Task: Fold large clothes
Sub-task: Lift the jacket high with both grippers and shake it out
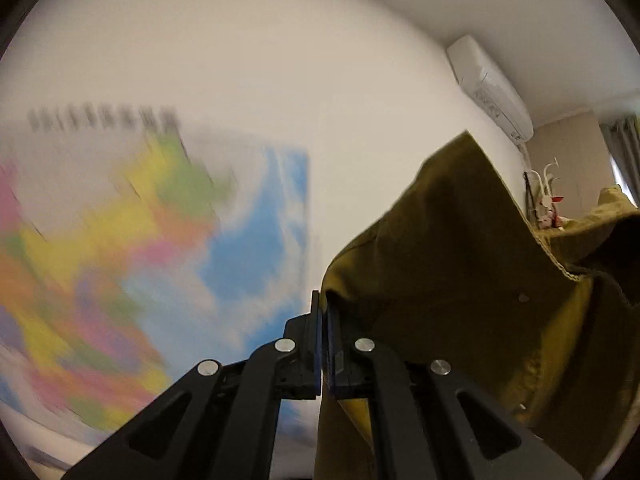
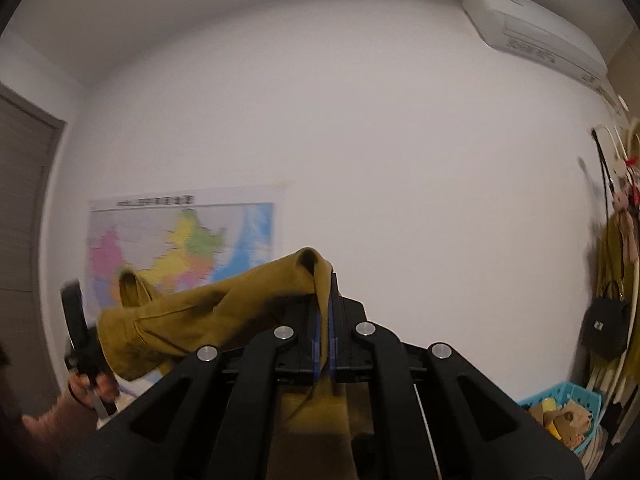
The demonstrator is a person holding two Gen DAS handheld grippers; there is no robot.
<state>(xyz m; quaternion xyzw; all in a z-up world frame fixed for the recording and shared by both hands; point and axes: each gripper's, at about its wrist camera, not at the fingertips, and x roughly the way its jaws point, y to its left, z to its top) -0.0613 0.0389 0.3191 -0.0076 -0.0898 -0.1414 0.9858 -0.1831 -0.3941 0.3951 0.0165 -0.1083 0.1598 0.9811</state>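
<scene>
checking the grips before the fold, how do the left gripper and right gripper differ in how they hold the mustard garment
The left gripper has the mustard garment rising beside it on one side; on the right gripper the cloth drapes over the fingertips and stretches away to the other side. Both are shut on the same garment, lifted before the white wall.

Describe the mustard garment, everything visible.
The mustard garment is a thick, suede-like olive-yellow fabric with stitched seams and what looks like a flap or cuff. It is lifted in the air in front of a white wall, stretched between both grippers: the right gripper is shut on one bunched edge, the left gripper on another, and the rest hangs down in folds.
</scene>
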